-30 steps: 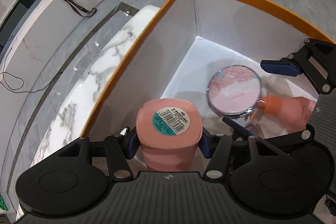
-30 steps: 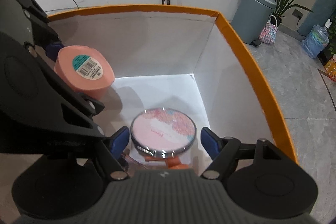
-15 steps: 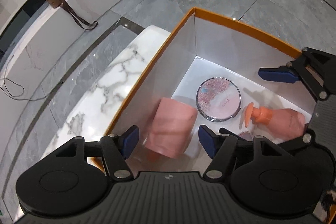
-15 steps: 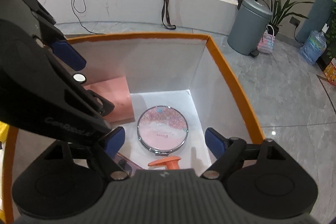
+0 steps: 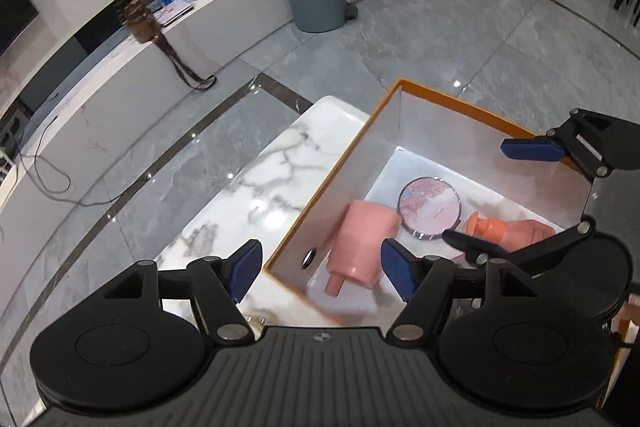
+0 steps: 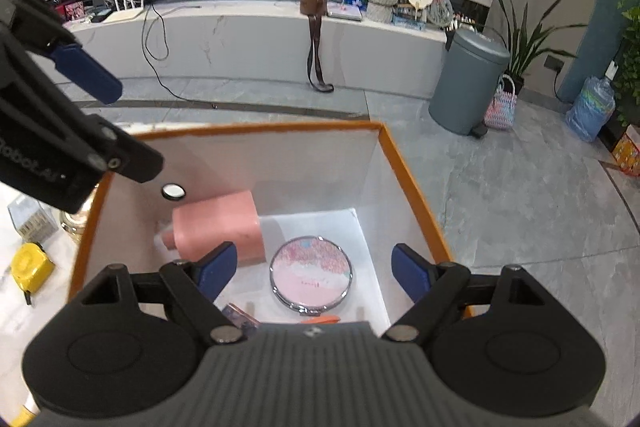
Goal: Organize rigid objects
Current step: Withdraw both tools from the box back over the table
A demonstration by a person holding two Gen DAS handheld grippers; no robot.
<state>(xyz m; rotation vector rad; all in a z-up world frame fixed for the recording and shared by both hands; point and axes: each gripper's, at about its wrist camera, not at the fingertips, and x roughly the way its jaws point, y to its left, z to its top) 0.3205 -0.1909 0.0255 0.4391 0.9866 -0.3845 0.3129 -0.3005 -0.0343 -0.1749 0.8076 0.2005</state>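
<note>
An orange-rimmed white box (image 5: 440, 98) (image 6: 256, 129) stands on the marble table. Inside lie a pink bottle (image 5: 362, 237) (image 6: 218, 225) on its side, a round pink compact mirror (image 5: 429, 207) (image 6: 311, 270) and an orange pump bottle (image 5: 504, 229). My left gripper (image 5: 322, 269) is open and empty, high above the box's near left corner. My right gripper (image 6: 314, 269) is open and empty above the box, over the mirror. Each gripper shows in the other's view.
On the marble table (image 5: 256, 195) left of the box lie a yellow tape measure (image 6: 30, 265), a small clear box (image 6: 30, 217) and a gold object (image 6: 74, 223). A grey bin (image 6: 466, 83) and a white bench (image 6: 248, 39) stand on the floor beyond.
My left gripper opened and let the pink bottle go; it now lies on its side in the box. Both grippers have risen up and away from the box.
</note>
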